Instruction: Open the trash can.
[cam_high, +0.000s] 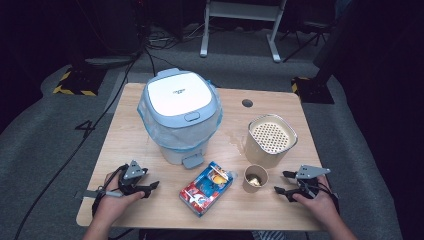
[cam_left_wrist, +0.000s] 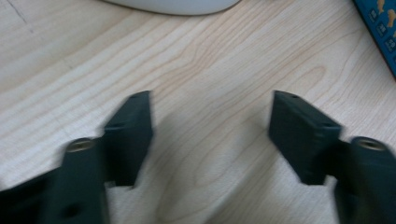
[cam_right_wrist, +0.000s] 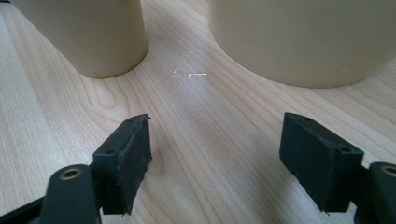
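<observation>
My left gripper (cam_high: 151, 188) and right gripper (cam_high: 282, 182) rest on the table (cam_high: 125, 135), jaws spread, empty; paper cup (cam_high: 255, 178) near right.

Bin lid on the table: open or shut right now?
Shut. In the high view the white lid lies flat on top of the bin, with the blue bag liner bunched around the rim below it.

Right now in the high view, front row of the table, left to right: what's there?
Left tool → snack pack → small cup → right tool.
</observation>
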